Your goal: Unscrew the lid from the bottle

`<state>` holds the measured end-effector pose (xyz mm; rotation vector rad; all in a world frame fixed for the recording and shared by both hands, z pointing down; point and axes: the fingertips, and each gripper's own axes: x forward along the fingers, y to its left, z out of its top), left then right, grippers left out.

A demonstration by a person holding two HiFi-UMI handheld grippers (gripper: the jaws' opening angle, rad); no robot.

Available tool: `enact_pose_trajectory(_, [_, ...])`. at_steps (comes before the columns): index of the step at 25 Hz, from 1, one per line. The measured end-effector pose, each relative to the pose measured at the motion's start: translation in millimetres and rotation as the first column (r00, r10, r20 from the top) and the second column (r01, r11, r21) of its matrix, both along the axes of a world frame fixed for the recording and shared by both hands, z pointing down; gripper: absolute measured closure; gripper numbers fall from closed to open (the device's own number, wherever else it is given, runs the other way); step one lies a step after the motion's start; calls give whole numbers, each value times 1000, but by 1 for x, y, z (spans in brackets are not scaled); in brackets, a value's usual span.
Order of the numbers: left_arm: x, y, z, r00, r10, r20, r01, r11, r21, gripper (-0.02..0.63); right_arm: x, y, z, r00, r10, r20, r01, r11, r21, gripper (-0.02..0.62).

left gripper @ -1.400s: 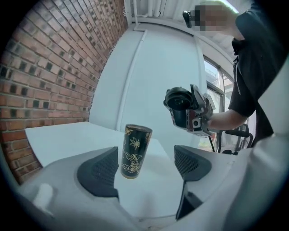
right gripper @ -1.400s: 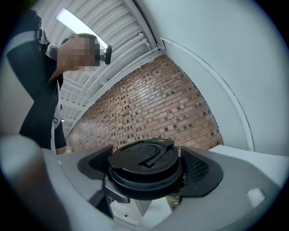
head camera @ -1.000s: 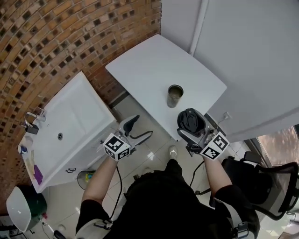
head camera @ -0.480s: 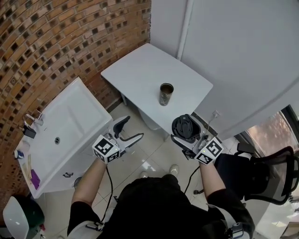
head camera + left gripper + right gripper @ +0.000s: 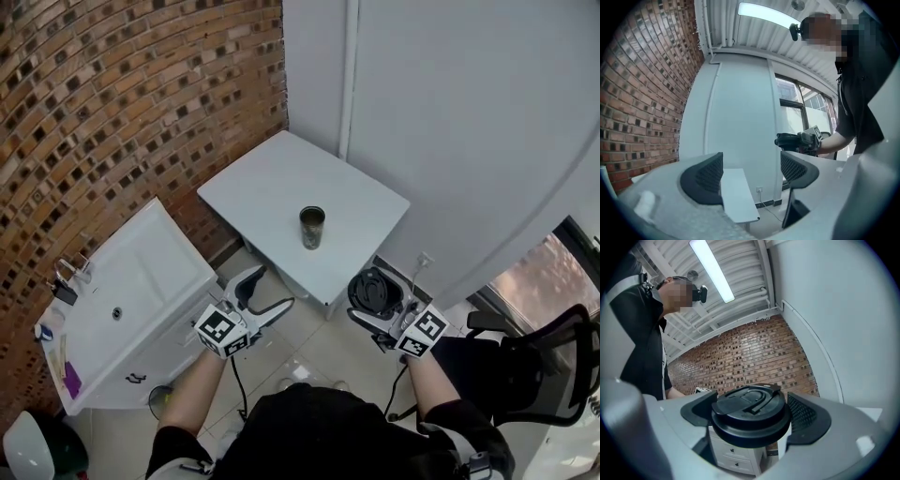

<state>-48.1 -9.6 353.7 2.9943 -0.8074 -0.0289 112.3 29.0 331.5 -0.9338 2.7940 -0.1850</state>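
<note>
Holding the black lid [image 5: 374, 290], the right gripper [image 5: 379, 300] hangs off the near right edge of the desk [image 5: 262, 183], over the tiled floor. In the right gripper view the lid [image 5: 750, 417] sits flat-side up between the two dark pads [image 5: 807, 416], clamped from both sides; right gripper [image 5: 751, 409] jaws are closed onto its rim.

The bottle [image 5: 312, 228] stands upright on the white desk, toward the near edge, mouth uncovered, well apart from the lid. Nothing touches it.

Left gripper [image 5: 262, 296] is low and left of the desk, also over the floor, pointed toward the desk. In the left gripper view its jaws are wide apart with nothing between them; left gripper [image 5: 752, 172] looks past the desk edge [image 5: 738, 201] at the white wall. The right gripper with the lid [image 5: 790, 140] shows there too, at arm's length.

White sink cabinet [image 5: 131, 281] stands left, against the brick wall [image 5: 112, 103]. Black office chair [image 5: 548, 361] is at far right.
</note>
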Motion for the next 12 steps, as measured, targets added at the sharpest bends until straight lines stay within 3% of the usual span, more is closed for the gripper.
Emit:
enact_pose_trajectory(4, [15,10,6,999,18,35,-18,1000,4,222,7,2,-7,999,6,35,-6,1000,10,129])
enact_pose_trajectory(9, [27,22,8,1000,30,3,-30,999,-18,255,15,6,-15,993,-2,115,3,1000,-8,127])
enact_pose_trajectory(10, [29,24,8,1000,29,8,-28,1000,-12,281,15,7,-16,992,-4,122,5,1000,-10,127])
enact_pose_trajectory(12, [27,28,8,1000,15,15,-15,1000,0,513,13,11,-15,994,-14,113,15,1000,-6,127])
